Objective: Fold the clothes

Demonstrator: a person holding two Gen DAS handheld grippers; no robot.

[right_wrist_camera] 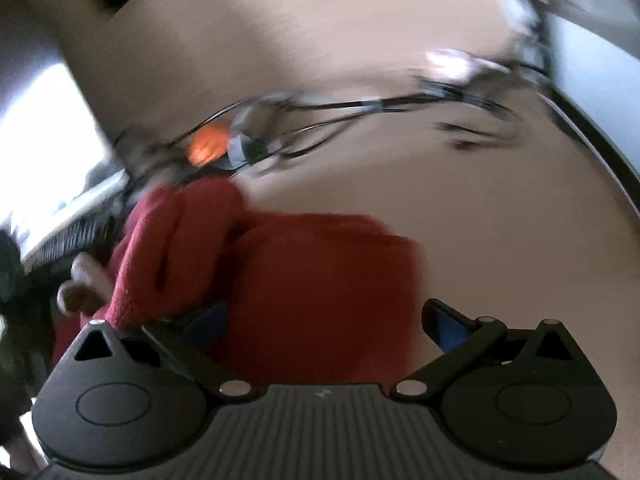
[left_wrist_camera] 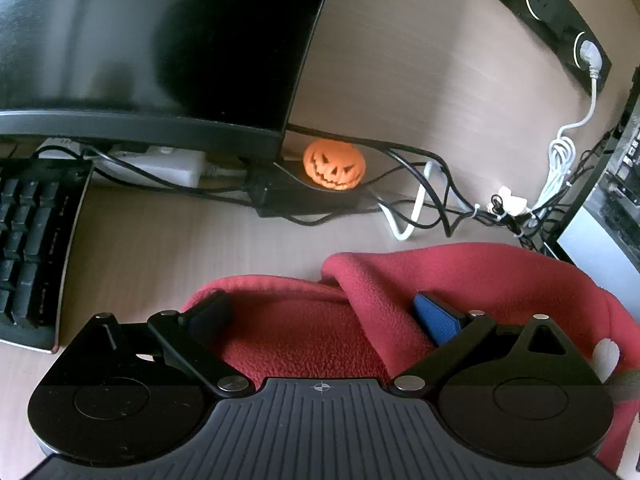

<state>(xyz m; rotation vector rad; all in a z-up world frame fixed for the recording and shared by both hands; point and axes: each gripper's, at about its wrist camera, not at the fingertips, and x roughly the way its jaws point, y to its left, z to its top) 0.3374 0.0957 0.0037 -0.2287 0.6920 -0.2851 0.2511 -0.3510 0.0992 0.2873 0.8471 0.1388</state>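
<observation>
- The red fleece garment (left_wrist_camera: 460,280) lies bunched on the desk (left_wrist_camera: 180,240), on the near side of the orange pumpkin toy (left_wrist_camera: 334,169) and to the right of the keyboard (left_wrist_camera: 32,248). It is heaped in soft rolls, not flat and not in a tidy packet.
- My left claw (left_wrist_camera: 324,316) sits right over the fleece with its fingers spread wide. A ridge of cloth rises between them and laps against the blue pad of the right finger (left_wrist_camera: 436,320), but nothing is pinched.
- My right claw (right_wrist_camera: 328,320) is also spread wide, low over the garment's near edge. Fleece fills the gap on its left side and touches its left finger (right_wrist_camera: 208,320); its right finger hangs over bare desk. This view is smeared, so I cannot tell finer contact.
- From the right wrist I see a hand (right_wrist_camera: 80,280) gripping the left tool, beside the garment and on the keyboard side of the pumpkin.
- Step in hand, as I judge it: taking hold of the fleece, or having just let go of it. The heap would suit a garment being gathered for a fold or one dropped between folds; I cannot tell which.
- Any grip to come calls for closing on a single edge, not a thick roll, since this fleece is bulky and will slip or drag in layers.
- Both tools point forward and downward toward the pumpkin, held close together over the cloth.
</observation>
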